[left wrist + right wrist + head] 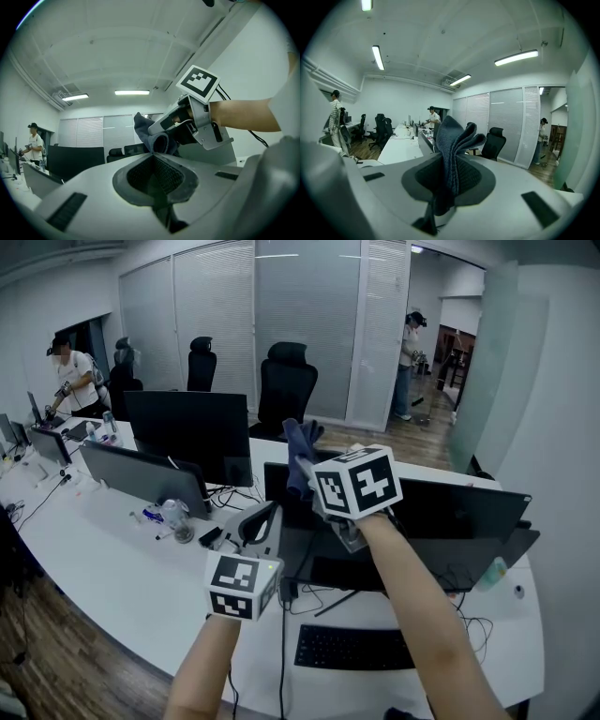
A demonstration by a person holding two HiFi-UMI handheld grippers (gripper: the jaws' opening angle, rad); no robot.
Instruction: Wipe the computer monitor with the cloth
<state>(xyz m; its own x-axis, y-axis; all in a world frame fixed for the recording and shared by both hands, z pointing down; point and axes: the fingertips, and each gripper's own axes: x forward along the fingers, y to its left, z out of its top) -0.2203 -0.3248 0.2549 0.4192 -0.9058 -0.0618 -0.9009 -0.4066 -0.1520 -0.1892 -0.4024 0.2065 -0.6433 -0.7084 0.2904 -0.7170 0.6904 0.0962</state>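
Across the long white desk [103,563] sit several screens. The dark computer monitor [455,512] is right in front of you, and a black monitor [187,432] and a grey-backed one [141,474] stand to the left. Black office chairs [286,385] stand on the far side. A black keyboard [352,648] is at the near edge, with loose cables beside it.

Your right gripper [307,476] is clamped on the blue-grey cloth [302,448]. It holds it up over the monitor's far left corner, clear of the screen. Its marker cube and your forearm cover part of that screen in the head view.

Your left gripper [262,517] is lower and to the left. Its jaws are pressed together on nothing.

A clear cup [174,514] sits left of it.

The right gripper view shows the cloth [454,143] fanning up out of the jaws. It also shows a person [336,119] at far left, unseen from the head. The left gripper view catches the cloth [149,135] from the side.
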